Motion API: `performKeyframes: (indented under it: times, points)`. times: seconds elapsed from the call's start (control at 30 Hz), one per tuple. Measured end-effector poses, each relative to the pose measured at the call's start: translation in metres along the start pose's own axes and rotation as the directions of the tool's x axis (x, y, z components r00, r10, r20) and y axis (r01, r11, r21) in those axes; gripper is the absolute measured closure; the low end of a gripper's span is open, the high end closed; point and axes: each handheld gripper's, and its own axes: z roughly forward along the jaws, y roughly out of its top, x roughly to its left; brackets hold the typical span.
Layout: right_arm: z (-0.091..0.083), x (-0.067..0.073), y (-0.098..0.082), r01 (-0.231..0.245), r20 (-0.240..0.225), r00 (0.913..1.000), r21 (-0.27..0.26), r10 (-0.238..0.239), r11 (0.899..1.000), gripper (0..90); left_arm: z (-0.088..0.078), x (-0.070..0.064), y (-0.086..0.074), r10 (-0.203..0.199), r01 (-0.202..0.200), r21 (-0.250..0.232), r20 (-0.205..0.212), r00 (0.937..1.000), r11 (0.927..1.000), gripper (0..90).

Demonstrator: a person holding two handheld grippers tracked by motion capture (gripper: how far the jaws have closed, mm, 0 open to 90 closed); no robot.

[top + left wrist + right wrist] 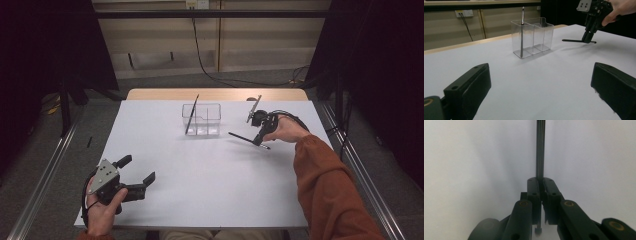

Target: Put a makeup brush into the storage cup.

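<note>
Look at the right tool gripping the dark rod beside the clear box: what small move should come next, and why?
Probably carry the rod left toward the clear box and tip it upright. The right tool is shut on it, holding it nearly level above the table, while another rod already stands in the box's left compartment.

The white tabletop (200,185) carries a clear plastic organizer (202,120) near its far edge, with one dark stick (192,115) leaning inside.
</note>
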Motion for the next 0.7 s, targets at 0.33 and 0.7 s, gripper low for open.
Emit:
performKeyframes:
  times: [0.33, 0.7]
  points:
    - [-0.010, 0.006, -0.009, -0.048, 0.004, 0.9988, -0.101, 0.048, 0.994, 84.7, 0.000, 0.000, 0.000, 0.003, -0.003, 0.001, -0.004, 1.0000, 1.0000, 2.7]
    - [-0.025, 0.010, -0.022, -0.084, 0.035, 0.9947, -0.274, 0.097, 0.958, 84.7, 0.000, 0.000, 0.000, 0.003, -0.003, 0.002, -0.008, 1.0000, 1.0000, 2.7]
